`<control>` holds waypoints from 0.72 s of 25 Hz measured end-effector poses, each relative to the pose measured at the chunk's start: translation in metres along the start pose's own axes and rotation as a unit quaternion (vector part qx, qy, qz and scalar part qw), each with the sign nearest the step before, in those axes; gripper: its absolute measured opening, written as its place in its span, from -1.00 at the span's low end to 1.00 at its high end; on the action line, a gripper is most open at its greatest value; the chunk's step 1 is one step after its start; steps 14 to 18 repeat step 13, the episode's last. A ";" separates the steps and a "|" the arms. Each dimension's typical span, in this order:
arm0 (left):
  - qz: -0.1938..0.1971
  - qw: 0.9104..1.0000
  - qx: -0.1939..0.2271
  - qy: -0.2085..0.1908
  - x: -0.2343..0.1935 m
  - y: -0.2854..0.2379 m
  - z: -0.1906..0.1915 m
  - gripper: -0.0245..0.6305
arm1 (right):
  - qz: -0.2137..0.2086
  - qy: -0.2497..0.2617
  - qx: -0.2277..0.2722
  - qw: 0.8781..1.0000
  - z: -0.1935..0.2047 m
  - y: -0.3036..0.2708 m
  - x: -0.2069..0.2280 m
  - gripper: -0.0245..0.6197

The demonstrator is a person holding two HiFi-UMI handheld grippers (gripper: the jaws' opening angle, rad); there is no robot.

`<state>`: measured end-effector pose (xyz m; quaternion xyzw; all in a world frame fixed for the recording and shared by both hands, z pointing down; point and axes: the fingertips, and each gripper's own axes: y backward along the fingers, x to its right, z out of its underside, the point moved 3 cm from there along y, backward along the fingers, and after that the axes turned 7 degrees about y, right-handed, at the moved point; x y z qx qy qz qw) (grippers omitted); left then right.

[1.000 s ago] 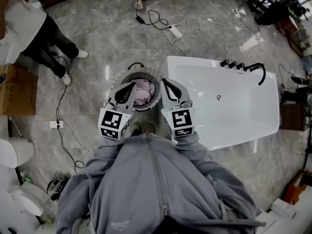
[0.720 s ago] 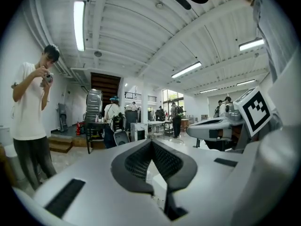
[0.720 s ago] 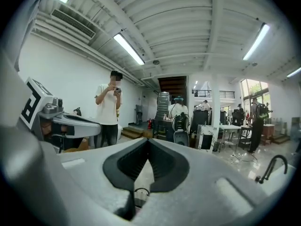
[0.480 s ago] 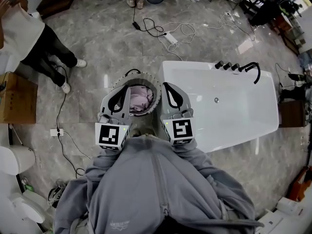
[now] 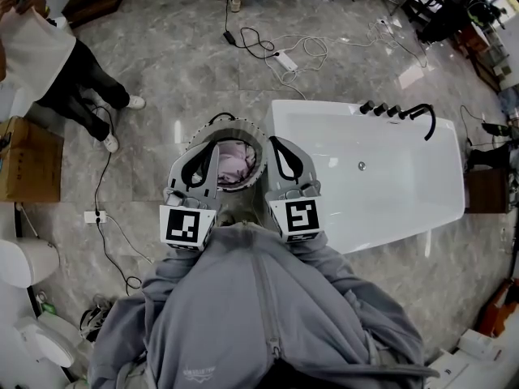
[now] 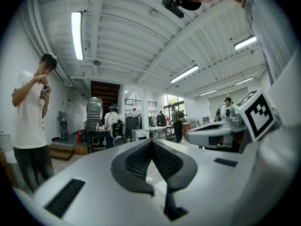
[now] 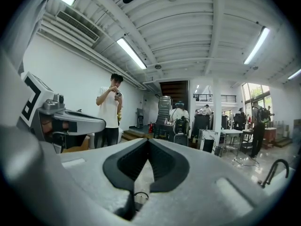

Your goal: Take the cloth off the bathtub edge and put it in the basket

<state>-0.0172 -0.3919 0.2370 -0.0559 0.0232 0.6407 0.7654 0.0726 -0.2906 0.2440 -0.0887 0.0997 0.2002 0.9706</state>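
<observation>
The pale pink cloth (image 5: 236, 164) lies inside the round grey basket (image 5: 253, 137), which stands on the floor just left of the white bathtub (image 5: 405, 201). The tub's edge is bare. In the head view my left gripper (image 5: 214, 147) hangs over the basket's left rim and my right gripper (image 5: 272, 142) over its right rim, both held close to my chest. In the left gripper view the left gripper (image 6: 151, 142) is shut with nothing between its pads. The right gripper (image 7: 148, 141) in its own view is also shut and empty. Both gripper cameras look out level across the room.
A person in a white shirt (image 5: 45, 51) stands at the far left beside a cardboard box (image 5: 28, 156). A toilet (image 5: 20, 262) is at the lower left. Cables and a power strip (image 5: 285, 57) lie on the marble floor beyond the tub. A black faucet (image 5: 422, 113) sits on the tub's far rim.
Both grippers have drawn slightly back toward my body and stay shut. The cloth rests unmoved in the basket.
</observation>
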 end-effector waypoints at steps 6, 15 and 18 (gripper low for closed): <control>0.007 1.000 -0.003 0.001 0.004 -0.005 -0.002 -0.91 | 0.002 -0.003 -0.008 1.000 0.005 -0.001 0.004 -0.91; 0.014 1.000 -0.007 0.002 0.007 -0.015 0.002 -0.91 | 0.002 0.001 -0.010 1.000 0.013 -0.004 0.010 -0.91; 0.014 1.000 -0.007 0.002 0.007 -0.015 0.002 -0.91 | 0.002 0.001 -0.010 1.000 0.013 -0.004 0.010 -0.91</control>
